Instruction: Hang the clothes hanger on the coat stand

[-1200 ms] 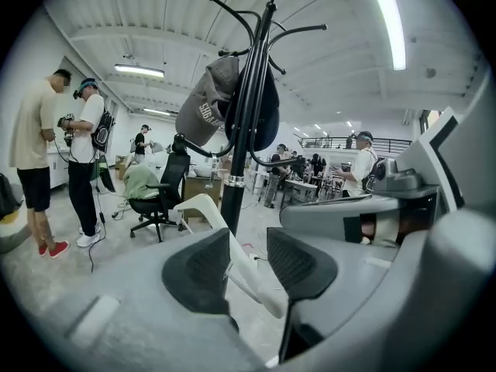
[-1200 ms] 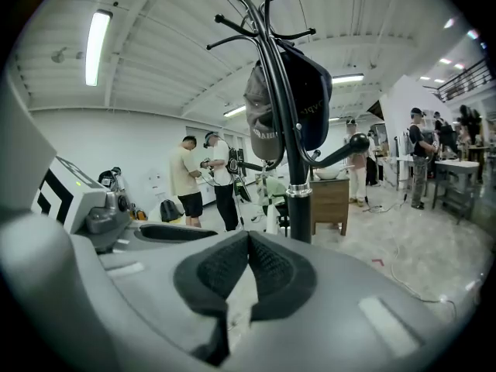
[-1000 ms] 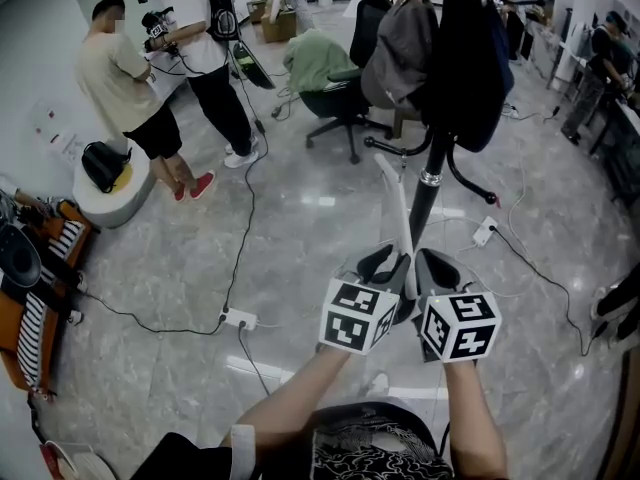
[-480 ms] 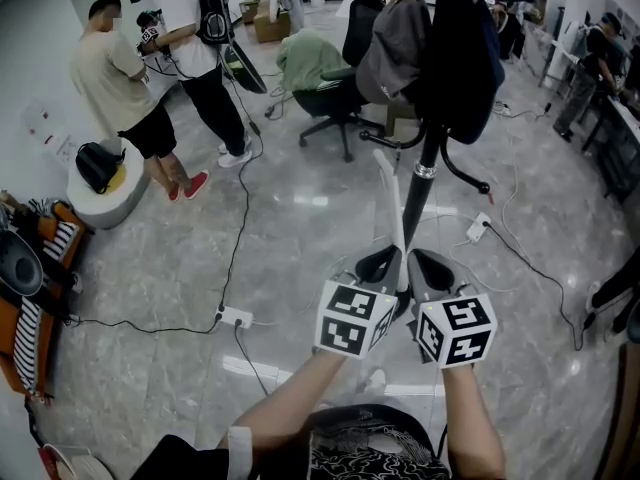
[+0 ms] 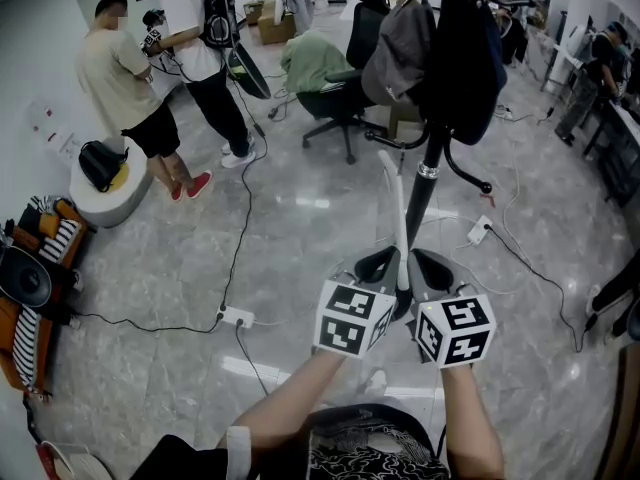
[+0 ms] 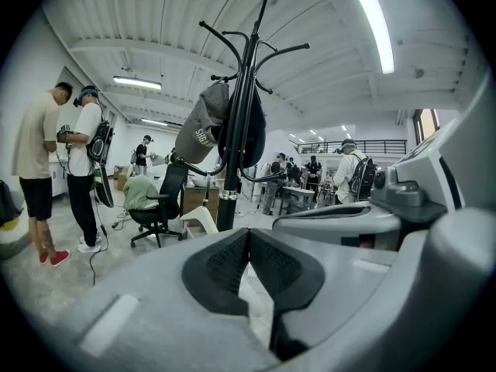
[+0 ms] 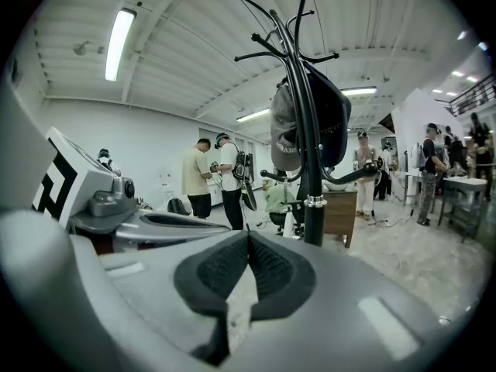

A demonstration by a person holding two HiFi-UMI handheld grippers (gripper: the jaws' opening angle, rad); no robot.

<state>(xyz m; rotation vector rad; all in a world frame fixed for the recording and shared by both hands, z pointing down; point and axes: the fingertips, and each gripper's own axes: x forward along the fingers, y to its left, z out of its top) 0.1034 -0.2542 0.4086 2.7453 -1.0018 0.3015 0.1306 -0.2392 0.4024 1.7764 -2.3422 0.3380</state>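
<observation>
clothes hanger [image 5: 398, 218]: white, thin, up in the air, pokes up and forward from between the two tools. Not on any hook yet.

hanger's far end: stops just left of the stand's pole in the head view, apart from it as far as that view shows.

left tool [image 5: 383, 265]: jaws together, pads meeting at the tips, with a sliver of white pinched lower down. Looks clamped on the hanger's near end.

right tool [image 5: 433, 268]: same deal, pads closed tip to tip with a pale strip caught between them. Gripping the hanger too, by the look of it.

tools together: side by side, nearly touching, marker cubes [image 5: 357, 315] facing the head camera, forearms coming up from the bottom edge.

coat stand [image 5: 432, 158]: black pole with curved hooks, straight ahead of both tools, near but not touched.

on the stand: grey cap [image 5: 400, 53] on the left side, dark garment [image 5: 465, 68] beside it, both hanging high up.

floor [image 5: 300, 248]: glossy grey marble with a power strip [image 5: 240, 318] and a black cable trailing left.

background: office chair [image 5: 335, 98] with a green garment over it behind the stand, two people [image 5: 125, 78] standing well off to the left.
</observation>
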